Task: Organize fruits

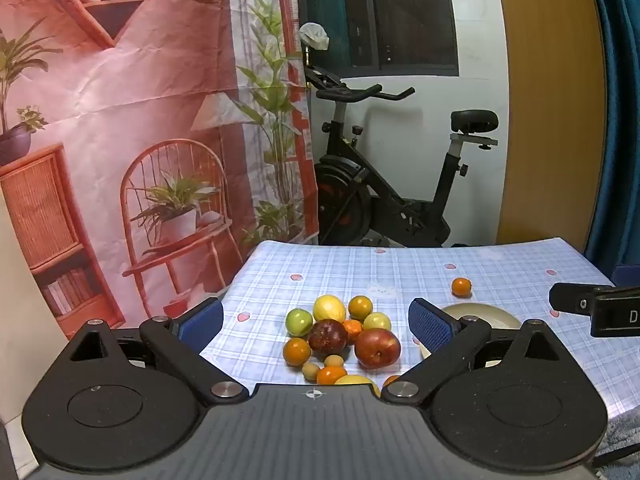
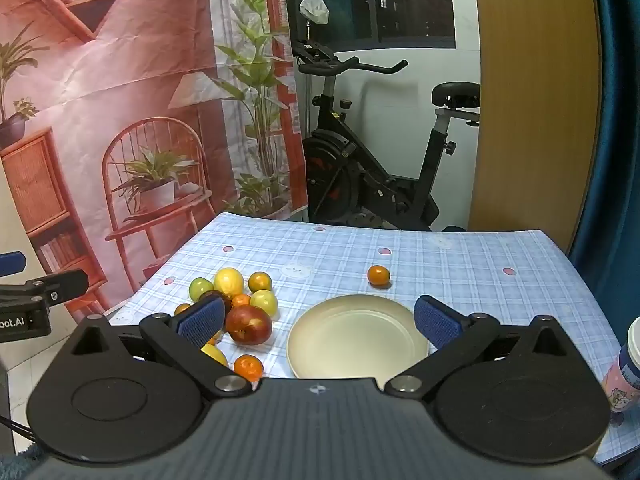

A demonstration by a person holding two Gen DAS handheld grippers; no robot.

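Blue-padded left tongs [image 1: 316, 322] spread wide, nothing between the pads, held above the near edge of the desk [image 1: 500, 264]; fruit pile [image 1: 340, 336] sits framed between the fingers: red apple [image 1: 377, 348], dark plum [image 1: 327, 337], green apple [image 1: 299, 322], yellow fruit [image 1: 329, 309], several small oranges, all touching or just beside each other; right tongs [image 2: 320, 320] likewise wide open and empty, over the cream plate [image 2: 356, 340]; plate bare, just right of the pile; red apple near the plate's left rim, not touching; lone orange [image 2: 378, 275] beyond the plate, well apart from the pile; printed cup [image 2: 628, 364] at the desk's right edge; blue checked cloth covers the desk; exercise bike [image 2: 380, 168] behind it.
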